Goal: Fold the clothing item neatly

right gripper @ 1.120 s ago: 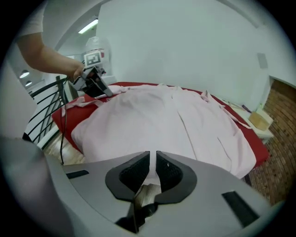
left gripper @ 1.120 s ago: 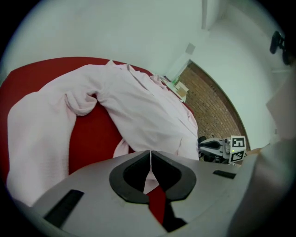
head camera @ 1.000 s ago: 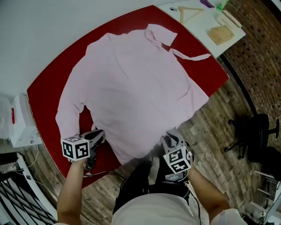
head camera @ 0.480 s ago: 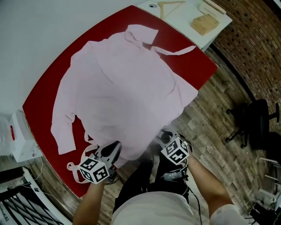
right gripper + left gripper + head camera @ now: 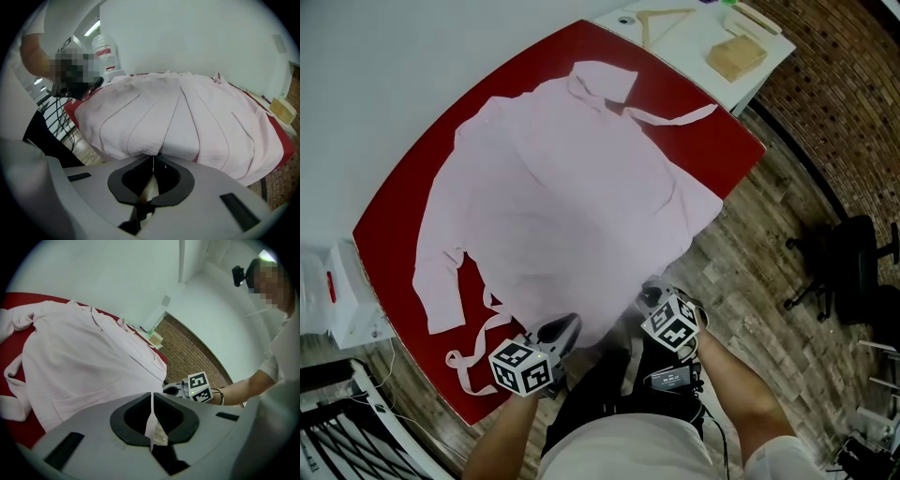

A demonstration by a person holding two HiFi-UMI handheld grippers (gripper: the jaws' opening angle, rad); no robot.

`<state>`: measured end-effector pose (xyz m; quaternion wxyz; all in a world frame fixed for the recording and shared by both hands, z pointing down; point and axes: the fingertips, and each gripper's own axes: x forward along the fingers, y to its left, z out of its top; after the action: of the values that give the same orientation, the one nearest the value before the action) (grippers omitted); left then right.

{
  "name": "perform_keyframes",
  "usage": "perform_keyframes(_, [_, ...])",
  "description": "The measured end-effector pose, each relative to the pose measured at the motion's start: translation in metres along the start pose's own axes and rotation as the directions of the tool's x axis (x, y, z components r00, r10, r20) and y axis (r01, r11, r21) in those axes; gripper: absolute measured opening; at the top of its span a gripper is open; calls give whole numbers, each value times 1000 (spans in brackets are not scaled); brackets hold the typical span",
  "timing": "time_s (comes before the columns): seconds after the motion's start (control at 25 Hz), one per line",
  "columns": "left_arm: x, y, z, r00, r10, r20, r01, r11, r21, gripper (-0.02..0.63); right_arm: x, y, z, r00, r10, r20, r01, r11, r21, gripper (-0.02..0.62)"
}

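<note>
A pale pink shirt (image 5: 562,206) lies spread flat on the red table (image 5: 403,216), collar at the far side and hem at the near edge. My left gripper (image 5: 561,330) is at the hem's near-left part, shut on a thin edge of the pink fabric (image 5: 152,425). A narrow pink strip (image 5: 467,354) trails in a loop to its left. My right gripper (image 5: 649,298) is at the hem's near-right part; its jaws have just closed and pinch the hem (image 5: 154,157), which puckers into folds there. From the left gripper view the right gripper's marker cube (image 5: 199,386) shows beyond the shirt (image 5: 84,362).
A white side table (image 5: 769,37) at the far right carries a wooden hanger (image 5: 661,17) and a wooden block (image 5: 736,56). A black office chair (image 5: 853,272) stands on the wood floor to the right. A white container (image 5: 337,300) sits left of the table.
My left gripper has moved right along the table's near edge, from the sleeve cuff to the hem, dragging the pink strip with it. My right gripper stays at the hem.
</note>
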<state>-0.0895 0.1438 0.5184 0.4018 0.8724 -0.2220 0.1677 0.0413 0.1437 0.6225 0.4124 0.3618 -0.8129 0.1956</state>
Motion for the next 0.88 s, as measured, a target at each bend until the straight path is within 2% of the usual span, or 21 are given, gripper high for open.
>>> perform_keyframes(0.48, [-1, 1, -5, 1000, 1, -20, -1, 1000, 0, 6, -41, -22, -32, 997, -58, -44, 60, 997, 49, 14])
perform_keyframes(0.64, [0, 7, -14, 999, 14, -39, -14, 1000, -19, 6, -43, -38, -47, 992, -99, -77, 108, 987, 116, 14])
perform_keyframes(0.88, [5, 5, -14, 999, 8, -40, -9, 1000, -25, 6, -35, -34, -38, 994, -99, -45, 105, 983, 151, 15])
